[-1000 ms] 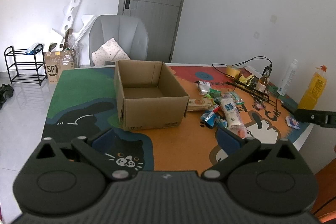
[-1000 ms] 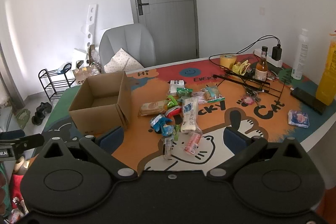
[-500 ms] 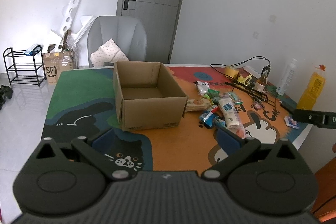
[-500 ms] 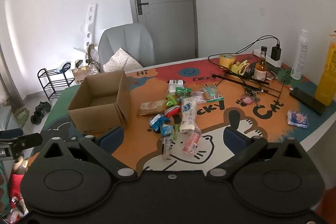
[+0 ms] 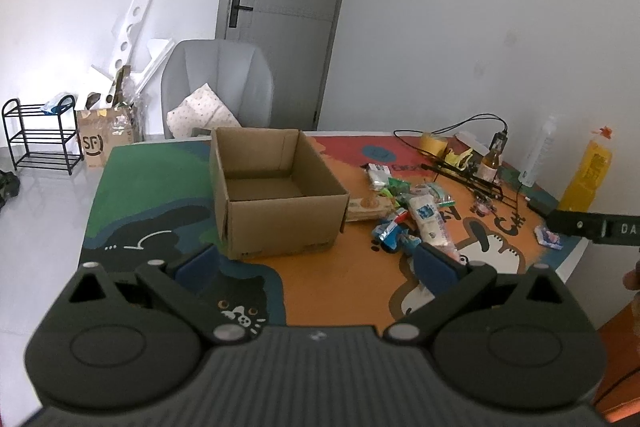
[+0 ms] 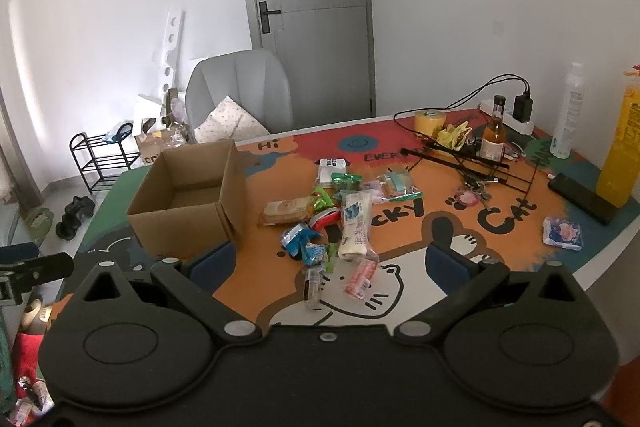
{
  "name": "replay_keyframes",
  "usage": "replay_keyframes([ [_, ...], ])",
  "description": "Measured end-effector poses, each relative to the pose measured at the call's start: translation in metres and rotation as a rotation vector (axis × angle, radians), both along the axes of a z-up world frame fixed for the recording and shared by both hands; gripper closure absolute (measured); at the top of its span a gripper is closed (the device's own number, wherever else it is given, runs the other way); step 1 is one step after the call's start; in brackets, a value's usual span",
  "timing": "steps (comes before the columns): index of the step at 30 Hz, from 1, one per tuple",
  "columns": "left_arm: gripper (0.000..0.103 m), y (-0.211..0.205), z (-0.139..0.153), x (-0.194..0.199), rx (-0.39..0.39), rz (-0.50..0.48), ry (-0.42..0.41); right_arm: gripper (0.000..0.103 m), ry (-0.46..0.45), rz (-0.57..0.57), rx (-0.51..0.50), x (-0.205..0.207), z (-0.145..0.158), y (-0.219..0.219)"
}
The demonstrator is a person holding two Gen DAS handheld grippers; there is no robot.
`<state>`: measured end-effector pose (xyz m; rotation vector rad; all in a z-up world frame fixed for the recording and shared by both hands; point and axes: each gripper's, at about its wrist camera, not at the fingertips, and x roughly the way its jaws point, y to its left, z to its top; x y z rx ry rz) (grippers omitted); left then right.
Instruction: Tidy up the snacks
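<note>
Two claws hang above the near edge of the table (image 6: 592, 267), both level and pointed across it toward the far wall. The left claw (image 5: 316, 259) has its blue-padded fingers (image 5: 434, 263) spread wide with nothing between them; the right claw (image 6: 328, 261) is spread just as wide and also holds nothing.

Straight ahead of the left claw, a little to its left, an open cardboard box (image 5: 276, 195) stands upright on the table; nothing shows on the part of its floor that is in view. To the right of that claw and beyond its right finger lies the pile of snacks (image 5: 412, 211), close beside the box.

Seen from the right claw, the box (image 6: 188, 195) sits ahead and to the left, and the snacks (image 6: 340, 211) lie directly ahead, spread from just past the fingertips toward the middle of the table. A long white packet (image 6: 354, 225) lies lengthwise in the heap; a pink packet (image 6: 362, 279) and a dark one (image 6: 312, 283) lie nearest the claw, between its fingers in the view. A blue and white packet (image 6: 562, 233) lies apart, far right, near the table's rounded edge.

Bare table shows between the left claw and the box, and between the box and the snacks. Further right, a black wire rack (image 6: 480, 167), a brown bottle (image 6: 494, 135), a yellow bottle (image 6: 620, 151) and a dark phone (image 6: 582, 197) crowd the far right side.
</note>
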<state>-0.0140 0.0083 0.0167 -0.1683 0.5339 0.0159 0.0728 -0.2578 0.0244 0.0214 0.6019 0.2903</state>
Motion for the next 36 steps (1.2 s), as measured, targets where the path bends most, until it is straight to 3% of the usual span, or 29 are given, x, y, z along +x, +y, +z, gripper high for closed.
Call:
replay_keyframes([
  [20,0.000,-0.012,-0.011,0.026,-0.045,-0.002,-0.064,0.000,0.030,0.064,0.016,0.028,-0.027,-0.008],
  [23,0.000,-0.013,-0.015,0.034,-0.055,-0.002,-0.059,0.000,0.060,0.090,0.047,0.040,-0.029,-0.019],
  [27,0.001,-0.015,-0.024,0.047,-0.077,-0.004,-0.048,0.000,0.061,0.053,0.016,0.053,-0.033,-0.034],
  [30,0.002,-0.019,-0.032,0.057,-0.084,-0.013,-0.031,0.000,0.093,0.066,0.070,0.061,-0.039,-0.047],
  [36,0.002,-0.034,-0.044,0.075,-0.082,-0.056,-0.021,0.000,0.081,0.059,0.093,0.071,-0.043,-0.062],
])
